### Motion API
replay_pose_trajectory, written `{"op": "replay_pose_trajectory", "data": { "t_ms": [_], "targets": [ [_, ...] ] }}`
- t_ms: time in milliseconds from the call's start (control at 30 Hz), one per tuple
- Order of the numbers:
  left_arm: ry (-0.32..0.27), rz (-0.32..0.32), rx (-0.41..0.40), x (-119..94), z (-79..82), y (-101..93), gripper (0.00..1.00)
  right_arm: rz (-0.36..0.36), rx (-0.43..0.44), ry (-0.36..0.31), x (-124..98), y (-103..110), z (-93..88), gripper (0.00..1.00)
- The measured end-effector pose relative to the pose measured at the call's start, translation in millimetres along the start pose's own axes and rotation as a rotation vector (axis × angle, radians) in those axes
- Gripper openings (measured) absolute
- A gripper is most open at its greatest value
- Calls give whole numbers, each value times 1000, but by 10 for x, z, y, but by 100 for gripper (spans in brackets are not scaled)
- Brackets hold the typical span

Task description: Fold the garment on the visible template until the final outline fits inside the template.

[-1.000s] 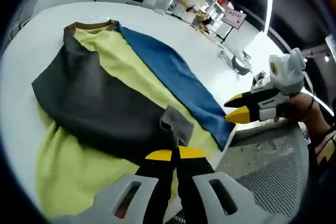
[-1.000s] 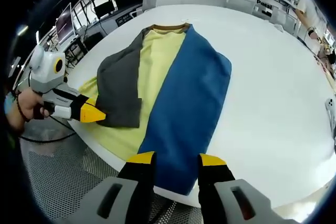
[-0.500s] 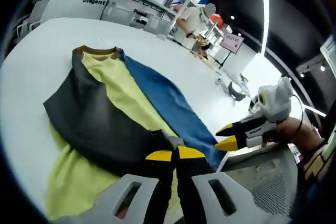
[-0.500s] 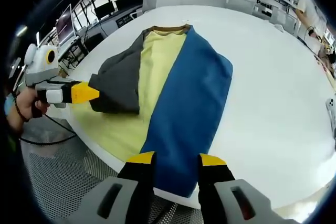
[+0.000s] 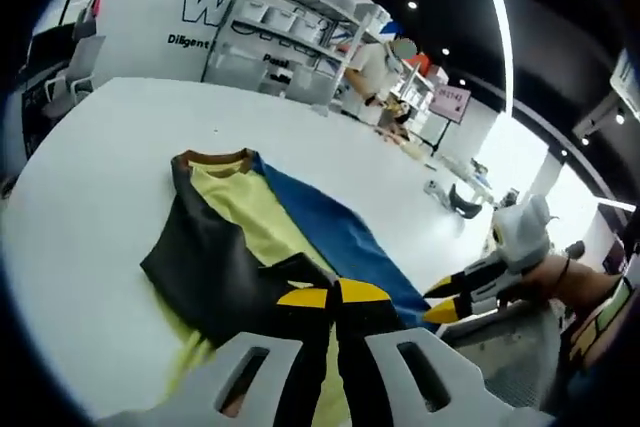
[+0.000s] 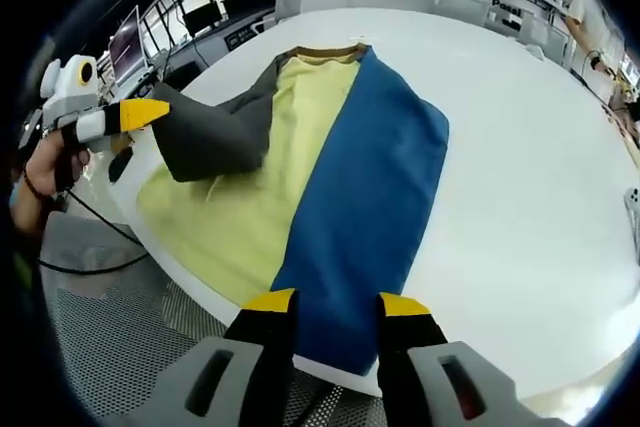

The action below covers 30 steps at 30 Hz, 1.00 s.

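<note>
While the garment (image 6: 330, 157) lay lengthwise on the white worktop (image 6: 530, 197), its blue panel folded over the yellow middle, the left gripper (image 6: 150, 113) was clenched on the dark grey sleeve (image 6: 215, 137), raised off the cloth at the near left edge. A hand (image 6: 45, 162) held it level. The right gripper (image 6: 335, 299) hovered over the blue hem, jaws parted and grasping nothing.

One garment (image 6: 330, 147) is counted on one white table (image 6: 520, 157). Two grippers are seen: the left gripper (image 6: 150, 113) and the right gripper (image 6: 336, 303). One person (image 5: 372, 67) is seen in the background.
</note>
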<state>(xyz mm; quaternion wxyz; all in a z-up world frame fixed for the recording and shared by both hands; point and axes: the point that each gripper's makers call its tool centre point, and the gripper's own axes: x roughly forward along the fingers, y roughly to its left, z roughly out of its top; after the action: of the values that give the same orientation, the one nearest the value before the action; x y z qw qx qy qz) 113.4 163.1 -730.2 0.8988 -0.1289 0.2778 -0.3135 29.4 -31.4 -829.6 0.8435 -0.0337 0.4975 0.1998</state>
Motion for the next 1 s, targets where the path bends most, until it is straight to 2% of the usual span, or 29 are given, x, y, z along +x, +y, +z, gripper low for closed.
{"op": "replay_pose_trajectory", "data": {
  "t_ms": [133, 200, 267, 367, 600, 633, 800, 867, 1000],
  "targets": [
    [-60, 46, 10, -194, 296, 193, 0, 6, 2, -1, 1, 9, -2, 25],
    [-82, 67, 20, -261, 394, 243, 0, 4, 3, 0, 2, 6, -5, 25],
    [-97, 115, 79, -344, 502, 323, 1, 5, 5, 0, 4, 6, -4, 25],
    [-117, 128, 46, -413, 592, 364, 1, 5, 4, 3, 13, 7, -12, 25],
    [-171, 202, 70, -570, 821, 567, 1, 11, 2, 4, 18, 26, -16, 25],
    [-188, 236, 72, -628, 891, 664, 1, 12, 4, 4, 16, 29, -20, 24],
    [-210, 287, 78, -791, 1044, 887, 1, 10, 5, 4, 11, 17, -16, 23],
    [-237, 352, 78, -926, 1125, 1060, 1, 13, 10, 2, 9, 17, -11, 22],
    [-260, 386, 65, -1054, 1205, 1205, 1, 12, 9, 2, 10, 15, -9, 23]
  ]
}}
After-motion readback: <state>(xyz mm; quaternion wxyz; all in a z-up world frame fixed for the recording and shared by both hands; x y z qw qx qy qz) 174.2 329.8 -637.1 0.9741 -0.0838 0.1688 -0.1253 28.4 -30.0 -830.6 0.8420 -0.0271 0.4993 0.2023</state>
